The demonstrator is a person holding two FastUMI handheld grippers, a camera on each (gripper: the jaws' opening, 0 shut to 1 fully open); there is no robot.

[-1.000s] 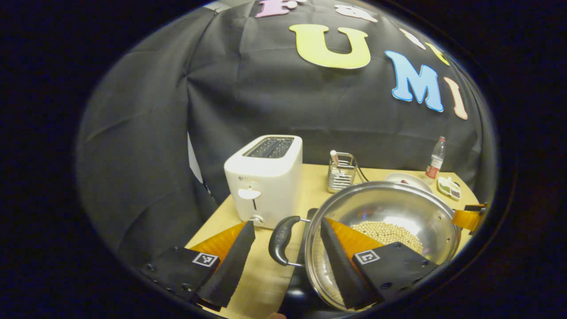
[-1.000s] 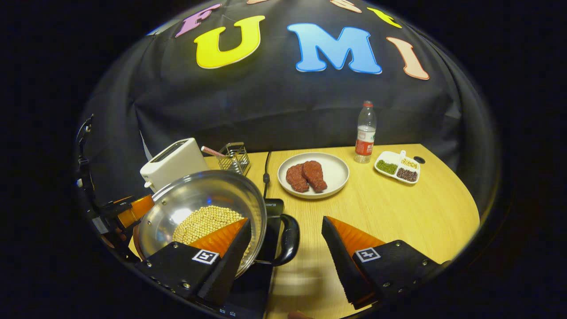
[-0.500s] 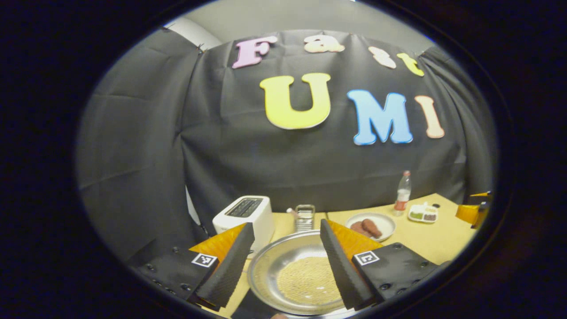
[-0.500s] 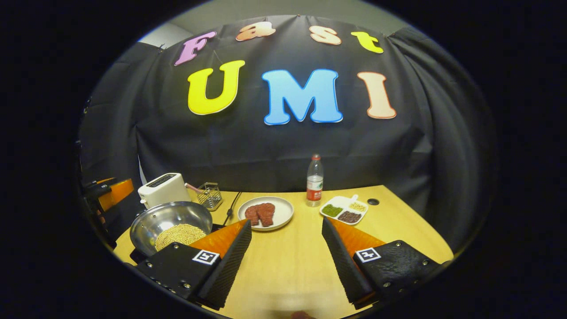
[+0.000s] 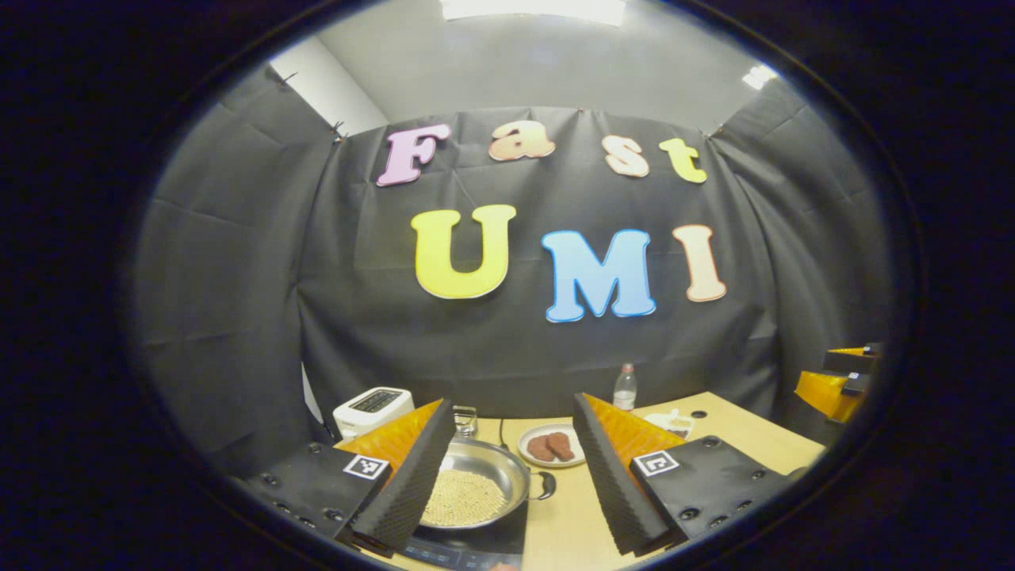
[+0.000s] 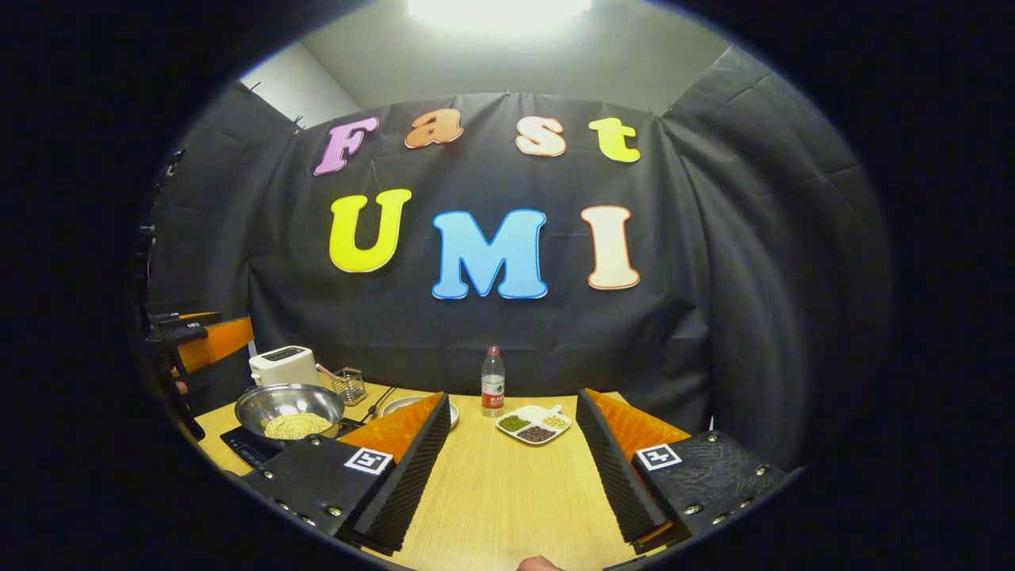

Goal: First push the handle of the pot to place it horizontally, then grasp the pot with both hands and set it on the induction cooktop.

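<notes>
A steel pot (image 5: 484, 488) holding pale beans rests on the black induction cooktop (image 5: 476, 543), one dark side handle (image 5: 545, 485) pointing right. In the right gripper view the pot (image 6: 289, 412) and cooktop (image 6: 242, 444) lie at the far left of the table. My left gripper (image 5: 511, 468) is open, raised and well back from the pot, nothing between its fingers. My right gripper (image 6: 511, 464) is open too, above bare tabletop to the right of the pot. Each view also shows the other gripper (image 5: 840, 385) (image 6: 198, 337) at its edge.
A white toaster (image 5: 371, 408) and a wire utensil rack (image 6: 347, 385) stand behind the pot. A plate of meat (image 5: 551, 446), a water bottle (image 6: 492, 381) and a divided dish of beans (image 6: 533, 424) sit further along the wooden table (image 6: 507, 492).
Both grippers have let go of the pot's handles and pulled up and back. The pot now sits far off on the cooktop instead of close between the fingers.
</notes>
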